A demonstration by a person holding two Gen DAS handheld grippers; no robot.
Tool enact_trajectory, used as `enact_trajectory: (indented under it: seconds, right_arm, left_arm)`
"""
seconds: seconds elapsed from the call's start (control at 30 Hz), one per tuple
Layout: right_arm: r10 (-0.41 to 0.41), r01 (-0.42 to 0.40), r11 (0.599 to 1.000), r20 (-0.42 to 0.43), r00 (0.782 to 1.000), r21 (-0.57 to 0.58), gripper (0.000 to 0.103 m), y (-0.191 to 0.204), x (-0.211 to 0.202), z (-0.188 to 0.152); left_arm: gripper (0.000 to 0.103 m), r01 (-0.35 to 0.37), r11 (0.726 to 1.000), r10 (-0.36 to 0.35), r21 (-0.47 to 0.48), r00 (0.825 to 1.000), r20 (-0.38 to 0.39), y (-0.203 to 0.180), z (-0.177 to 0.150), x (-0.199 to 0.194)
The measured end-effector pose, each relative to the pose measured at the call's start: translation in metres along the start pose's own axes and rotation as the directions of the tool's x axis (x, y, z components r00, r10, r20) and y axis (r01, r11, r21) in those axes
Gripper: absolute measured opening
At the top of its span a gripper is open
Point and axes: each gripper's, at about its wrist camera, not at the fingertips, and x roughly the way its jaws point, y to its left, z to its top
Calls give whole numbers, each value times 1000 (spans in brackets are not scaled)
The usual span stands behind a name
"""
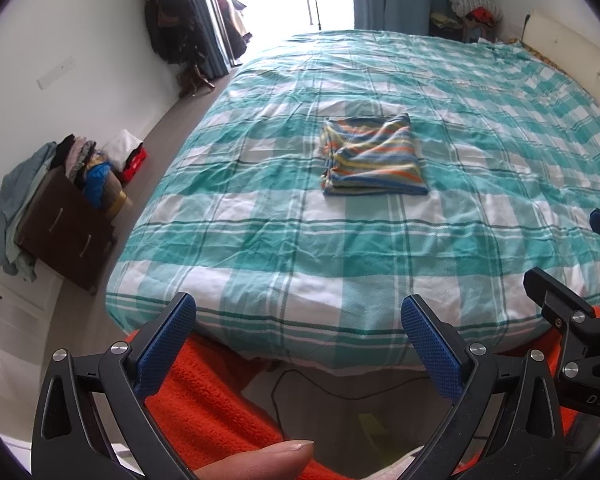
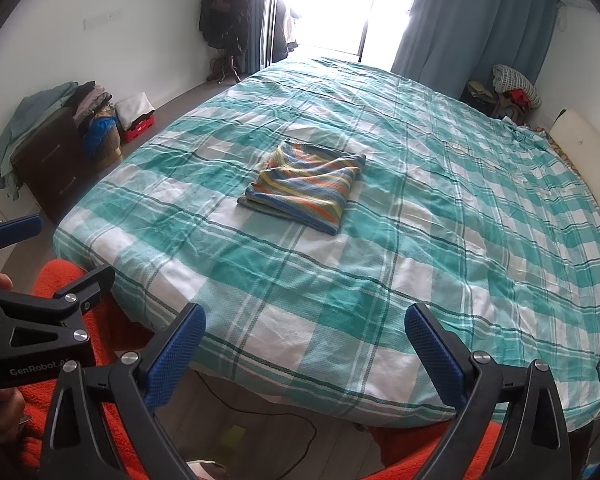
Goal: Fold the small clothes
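A small striped garment [image 1: 371,157], in blue, orange, yellow and green, lies folded into a rectangle on the middle of the bed [image 1: 260,248]. It also shows in the right wrist view [image 2: 306,186]. My left gripper [image 1: 298,314] is open and empty, held back at the bed's near edge, well short of the garment. My right gripper [image 2: 304,322] is open and empty too, beside the left one at the near edge. Each gripper shows at the side of the other's view.
The bed [image 2: 460,240] has a teal and white checked cover. A dark drawer unit [image 1: 66,236] piled with clothes stands by the left wall. A red crate [image 2: 140,128] sits on the floor. A cable [image 2: 284,420] lies below the bed edge. Orange fleece [image 1: 212,396] is under my grippers.
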Motion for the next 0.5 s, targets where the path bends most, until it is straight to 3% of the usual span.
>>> enact_trajectory:
  seconds: [0.5]
  right_arm:
    - [2, -2, 1000, 4, 1000, 7, 99, -5, -4, 5]
  left_arm:
    - [102, 21, 1000, -21, 6, 1000, 2, -3, 7, -5]
